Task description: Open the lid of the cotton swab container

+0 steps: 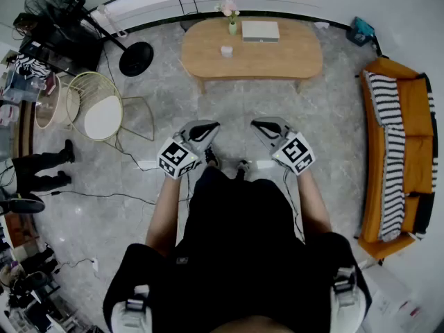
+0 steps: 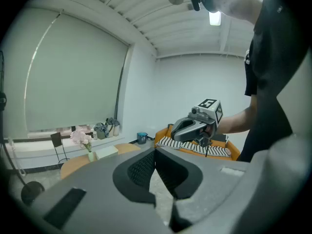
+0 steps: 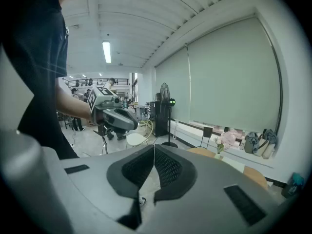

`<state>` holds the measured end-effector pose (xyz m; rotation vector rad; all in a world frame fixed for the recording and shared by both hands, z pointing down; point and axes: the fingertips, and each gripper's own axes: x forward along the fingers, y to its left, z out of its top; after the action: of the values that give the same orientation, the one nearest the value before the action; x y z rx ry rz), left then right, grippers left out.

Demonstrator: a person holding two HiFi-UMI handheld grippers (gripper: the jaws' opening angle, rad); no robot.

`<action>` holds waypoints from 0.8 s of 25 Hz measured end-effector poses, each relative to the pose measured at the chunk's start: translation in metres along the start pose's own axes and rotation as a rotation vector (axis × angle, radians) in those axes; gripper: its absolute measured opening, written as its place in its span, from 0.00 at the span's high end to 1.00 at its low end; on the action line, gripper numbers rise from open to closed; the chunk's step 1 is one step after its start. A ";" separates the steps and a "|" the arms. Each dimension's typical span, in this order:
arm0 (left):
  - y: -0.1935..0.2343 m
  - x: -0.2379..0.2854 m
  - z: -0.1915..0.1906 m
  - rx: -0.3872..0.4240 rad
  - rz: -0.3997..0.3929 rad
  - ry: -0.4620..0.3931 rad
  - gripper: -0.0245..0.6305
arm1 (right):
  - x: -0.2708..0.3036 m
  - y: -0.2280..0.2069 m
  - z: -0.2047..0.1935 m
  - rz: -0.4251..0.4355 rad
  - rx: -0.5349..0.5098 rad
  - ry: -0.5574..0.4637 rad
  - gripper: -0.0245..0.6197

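A small pale box point(image 1: 227, 50), probably the cotton swab container, sits on the wooden table point(image 1: 291, 57), untouched. Well short of the table, the left gripper point(image 1: 205, 130) and right gripper point(image 1: 267, 127) are fully closed and empty. The opening is still to do.

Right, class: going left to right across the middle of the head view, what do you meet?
Round gold wire chair with white seat, left gripper, right gripper, orange sofa with striped throw.

Upper centre, a small white object point(image 1: 226, 50) on the wooden table point(image 1: 277, 60) is appearing too small to identify; a person's legs point(image 1: 38, 164) are being cut off at left.
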<state>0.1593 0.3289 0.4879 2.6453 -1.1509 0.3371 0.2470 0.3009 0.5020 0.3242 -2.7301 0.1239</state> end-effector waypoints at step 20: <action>-0.005 -0.015 -0.010 -0.012 0.009 -0.012 0.96 | 0.005 0.016 -0.017 -0.015 -0.012 0.073 0.97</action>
<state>0.1519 0.3457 0.4925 2.6358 -1.1658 0.3153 0.2442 0.3176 0.5188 0.3303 -2.6551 0.1129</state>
